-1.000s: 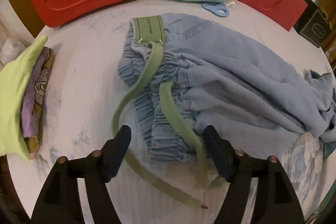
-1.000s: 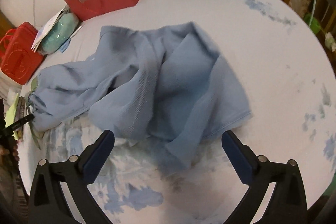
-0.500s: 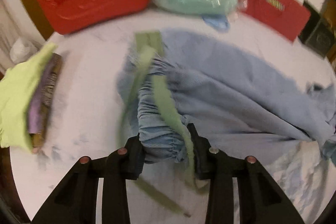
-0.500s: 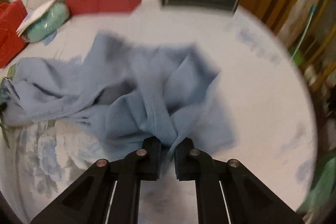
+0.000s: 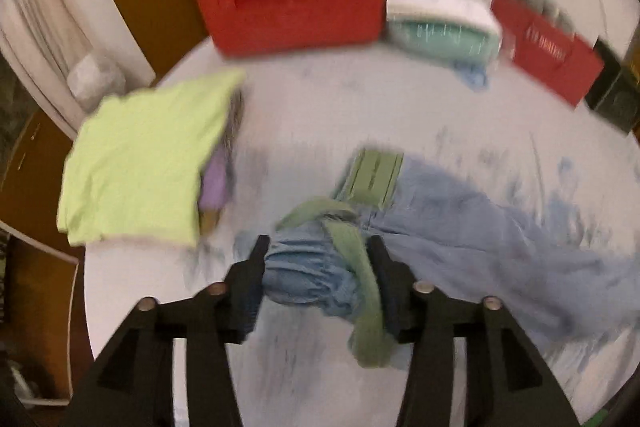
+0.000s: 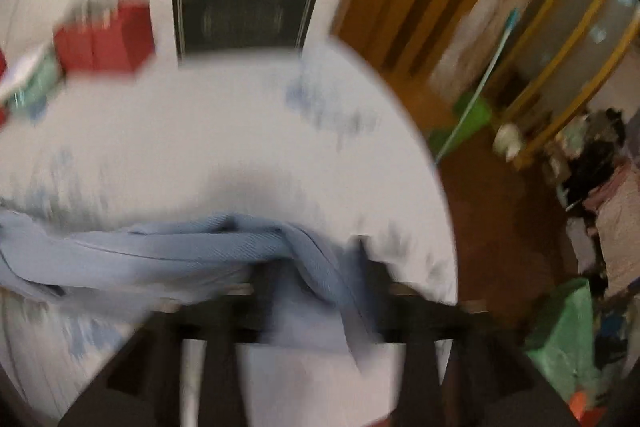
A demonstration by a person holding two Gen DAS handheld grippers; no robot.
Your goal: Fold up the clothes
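Low in the left wrist view, the left gripper (image 5: 318, 267) pinches the gathered waistband of the light blue cotton trousers (image 5: 460, 227), its jaws easing apart with a green drawstring (image 5: 360, 267) between them. Low centre in the right wrist view (badly blurred), the right gripper (image 6: 312, 267) is opening around a bunched fold of the trousers (image 6: 180, 247), which trail left over the white bedsheet (image 6: 200, 147).
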